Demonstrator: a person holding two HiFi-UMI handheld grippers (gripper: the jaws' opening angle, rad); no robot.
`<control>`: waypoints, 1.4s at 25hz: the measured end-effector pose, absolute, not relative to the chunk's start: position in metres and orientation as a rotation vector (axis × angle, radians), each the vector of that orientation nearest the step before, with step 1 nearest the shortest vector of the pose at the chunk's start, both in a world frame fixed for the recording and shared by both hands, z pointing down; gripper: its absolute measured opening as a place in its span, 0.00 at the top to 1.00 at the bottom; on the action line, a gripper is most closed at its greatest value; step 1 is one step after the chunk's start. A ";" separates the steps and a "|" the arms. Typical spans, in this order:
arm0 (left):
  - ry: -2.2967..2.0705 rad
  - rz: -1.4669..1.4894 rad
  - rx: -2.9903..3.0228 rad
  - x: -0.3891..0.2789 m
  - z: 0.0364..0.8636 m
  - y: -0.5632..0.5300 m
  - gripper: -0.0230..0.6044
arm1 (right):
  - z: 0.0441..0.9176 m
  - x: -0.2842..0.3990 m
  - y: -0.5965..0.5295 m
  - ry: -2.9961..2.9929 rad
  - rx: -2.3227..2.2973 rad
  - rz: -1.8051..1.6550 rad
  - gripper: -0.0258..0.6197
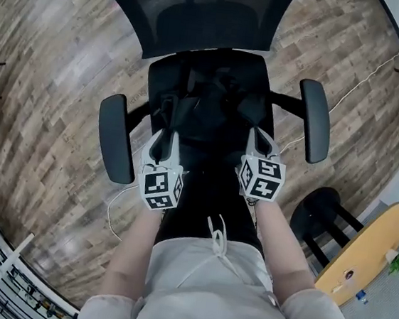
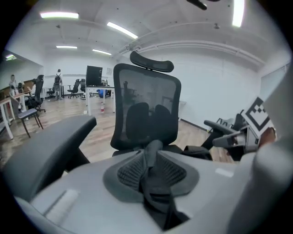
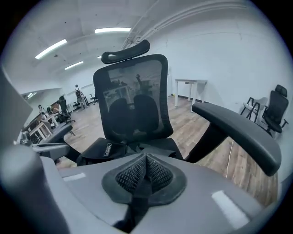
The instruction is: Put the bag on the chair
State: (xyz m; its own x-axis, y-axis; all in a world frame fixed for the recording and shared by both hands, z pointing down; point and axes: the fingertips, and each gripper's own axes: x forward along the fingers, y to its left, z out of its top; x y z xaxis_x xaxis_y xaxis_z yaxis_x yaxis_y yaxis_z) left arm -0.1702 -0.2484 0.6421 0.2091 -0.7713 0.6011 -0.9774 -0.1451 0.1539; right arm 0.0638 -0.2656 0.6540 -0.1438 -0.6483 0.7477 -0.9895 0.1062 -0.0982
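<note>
The only lettering on the task's things is a small dark patch (image 3: 107, 149) with white print on the black fabric bag (image 3: 103, 153). It shows only in the right gripper view and is too small to read. Each of the two grippers carries one cube of black-and-white square markers.

The bag (image 1: 209, 110) lies on the seat of the black mesh-backed office chair (image 1: 202, 12), at the centre of the head view, between the chair's two padded armrests (image 1: 116, 137) (image 1: 314, 120).

The left gripper (image 1: 165, 135) has its jaws pinched on a thick black strap (image 2: 153, 183) that runs up between the ribbed pads. The right gripper (image 1: 256, 134) has its jaws pressed together on a thin black webbing strap (image 3: 137, 201).

Both gripper views show the chair's one curved headrest (image 2: 152, 61), which the head view cuts off. They also show a long room with ceiling strip lights, desks and more office chairs. Each also catches the other gripper at its edge (image 2: 224, 140) (image 3: 50, 147).

Only the head view shows the wood-plank floor (image 1: 59, 68), one black round stool (image 1: 319, 208), one round wooden table (image 1: 364, 253) at lower right, and the person's grey shirt (image 1: 206, 292).
</note>
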 end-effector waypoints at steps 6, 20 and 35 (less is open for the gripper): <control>-1.599 0.494 2.035 -0.162 0.588 -0.241 0.95 | 0.593 0.046 -0.258 -1.938 1.594 0.802 0.96; -1.654 0.307 2.186 -0.169 0.421 -0.242 0.95 | 0.413 0.000 -0.255 -2.350 1.628 0.507 0.96; -1.648 0.167 2.379 -0.157 0.310 -0.203 0.95 | 0.329 -0.013 -0.216 -2.490 1.626 0.517 0.96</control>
